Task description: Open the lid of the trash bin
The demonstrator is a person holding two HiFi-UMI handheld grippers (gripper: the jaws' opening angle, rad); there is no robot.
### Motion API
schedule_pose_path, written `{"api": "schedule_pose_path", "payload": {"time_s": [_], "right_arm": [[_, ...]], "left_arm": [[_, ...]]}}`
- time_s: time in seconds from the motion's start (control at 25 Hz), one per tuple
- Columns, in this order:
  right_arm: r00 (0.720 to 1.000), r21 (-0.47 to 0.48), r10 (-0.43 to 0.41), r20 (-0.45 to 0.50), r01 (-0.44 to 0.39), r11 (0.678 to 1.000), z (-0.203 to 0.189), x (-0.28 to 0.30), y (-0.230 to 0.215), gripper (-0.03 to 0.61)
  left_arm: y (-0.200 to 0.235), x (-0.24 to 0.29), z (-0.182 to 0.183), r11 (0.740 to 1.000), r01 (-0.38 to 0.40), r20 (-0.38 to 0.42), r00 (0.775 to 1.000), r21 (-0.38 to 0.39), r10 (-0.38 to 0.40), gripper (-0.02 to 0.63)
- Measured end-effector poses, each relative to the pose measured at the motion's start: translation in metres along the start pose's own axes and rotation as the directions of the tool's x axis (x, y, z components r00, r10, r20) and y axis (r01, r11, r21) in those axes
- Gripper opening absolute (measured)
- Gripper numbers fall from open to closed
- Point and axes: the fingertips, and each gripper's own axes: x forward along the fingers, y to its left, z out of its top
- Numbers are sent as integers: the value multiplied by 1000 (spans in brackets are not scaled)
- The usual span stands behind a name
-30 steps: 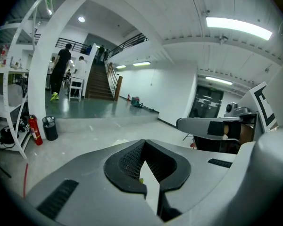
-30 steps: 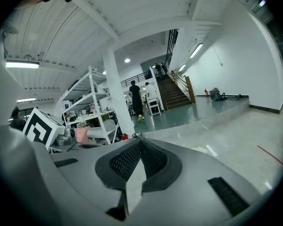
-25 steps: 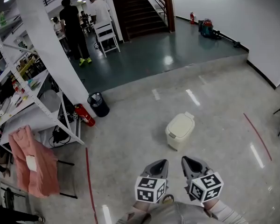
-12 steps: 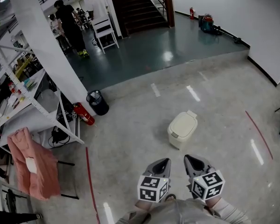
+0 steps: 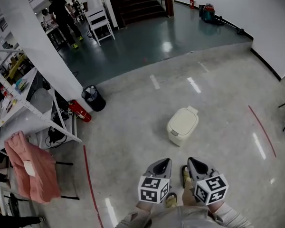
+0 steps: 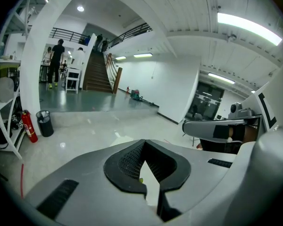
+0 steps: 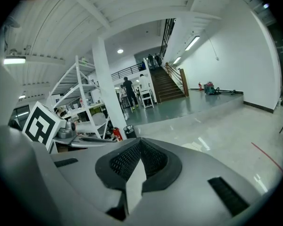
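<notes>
A cream trash bin (image 5: 183, 125) stands on the grey floor with its lid down, a small tab at its far edge. Both grippers hover side by side nearer to me than the bin, well short of it and touching nothing. My left gripper (image 5: 165, 164) points toward the bin's near left side, jaws together and empty. My right gripper (image 5: 192, 163) sits just right of it, also shut and empty. In the left gripper view the left gripper (image 6: 144, 143) has its pads meeting at the tip. The right gripper view shows the same for the right gripper (image 7: 140, 141).
A black waste basket (image 5: 93, 98) and a red fire extinguisher (image 5: 79, 111) stand by a white pillar at left. White shelving (image 5: 28, 108) and a pink garment (image 5: 26, 167) fill the left side. Red floor lines (image 5: 90, 184) run left and right. People stand far back by a white chair (image 5: 99, 25).
The whole scene has slid toward me, so the bin now lies closer to the grippers. Feet have come into sight beneath the grippers. Both grippers stay shut.
</notes>
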Motion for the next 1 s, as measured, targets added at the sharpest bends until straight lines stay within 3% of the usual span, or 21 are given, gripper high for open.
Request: {"api": "schedule_pose_path", "payload": {"time_s": [0.44, 0.6, 1.0], "right_arm": [[997, -79, 7, -76, -13, 997, 9, 66, -79, 3], [993, -67, 14, -114, -22, 997, 5, 97, -103, 3], [975, -13, 1, -220, -4, 1000, -52, 176, -159, 3]], "left_arm": [[34, 100, 4, 997, -54, -68, 996, -54, 50, 3], [47, 136, 0, 997, -62, -97, 994, -52, 57, 3], [97, 236, -54, 995, -83, -193, 979, -50, 72, 3]]}}
